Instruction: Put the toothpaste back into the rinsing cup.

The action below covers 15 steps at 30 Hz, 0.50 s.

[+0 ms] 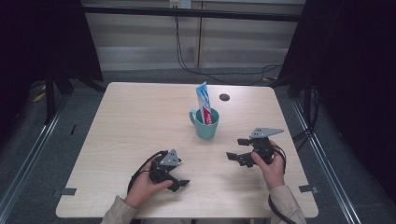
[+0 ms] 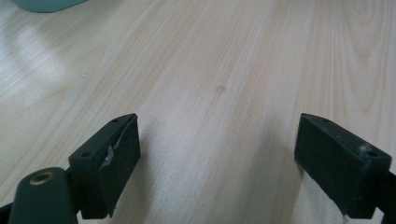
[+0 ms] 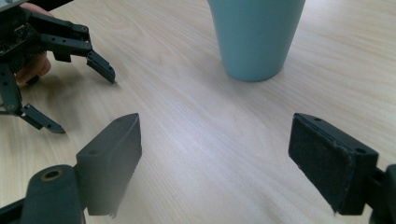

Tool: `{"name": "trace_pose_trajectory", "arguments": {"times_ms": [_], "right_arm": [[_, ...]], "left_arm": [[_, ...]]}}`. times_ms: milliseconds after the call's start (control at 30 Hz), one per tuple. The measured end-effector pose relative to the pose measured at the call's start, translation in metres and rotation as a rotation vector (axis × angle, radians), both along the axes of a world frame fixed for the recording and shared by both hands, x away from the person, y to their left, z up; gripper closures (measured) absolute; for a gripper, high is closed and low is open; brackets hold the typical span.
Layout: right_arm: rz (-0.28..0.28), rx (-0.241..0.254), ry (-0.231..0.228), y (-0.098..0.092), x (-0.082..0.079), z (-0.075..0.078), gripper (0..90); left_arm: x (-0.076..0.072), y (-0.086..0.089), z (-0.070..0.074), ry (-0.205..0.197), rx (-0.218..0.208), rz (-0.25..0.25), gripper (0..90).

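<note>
Both grippers, left (image 1: 180,179) and right (image 1: 236,149), rest spread and empty, apparently between steps, so any next reach goes toward eleven o'clock, where the teal ceramic mug (image 1: 205,123) holds an upright toothpaste tube (image 1: 203,100).

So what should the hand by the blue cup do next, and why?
Probably ease the right gripper forward toward the teal cup. Its jaws stand open with nothing between them, and the cup, with the toothpaste tube upright inside, sits just ahead of it and apart. The left gripper rests open on the table.
</note>
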State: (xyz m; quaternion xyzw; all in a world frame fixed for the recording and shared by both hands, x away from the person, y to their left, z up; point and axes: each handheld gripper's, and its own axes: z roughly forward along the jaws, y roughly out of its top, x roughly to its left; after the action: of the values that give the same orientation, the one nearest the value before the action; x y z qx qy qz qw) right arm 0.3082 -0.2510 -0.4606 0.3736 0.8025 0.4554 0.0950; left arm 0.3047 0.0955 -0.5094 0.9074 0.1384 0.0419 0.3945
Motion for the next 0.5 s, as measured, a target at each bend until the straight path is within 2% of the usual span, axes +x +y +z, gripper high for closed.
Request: {"name": "trace_pose_trajectory", "arguments": {"times_ms": [500], "right_arm": [[-0.007,-0.019,0.034,-0.012,-0.012,-0.020,17.3]], "left_arm": [[0.000,0.000,0.000,0.001,0.000,0.000,14.1]]}}
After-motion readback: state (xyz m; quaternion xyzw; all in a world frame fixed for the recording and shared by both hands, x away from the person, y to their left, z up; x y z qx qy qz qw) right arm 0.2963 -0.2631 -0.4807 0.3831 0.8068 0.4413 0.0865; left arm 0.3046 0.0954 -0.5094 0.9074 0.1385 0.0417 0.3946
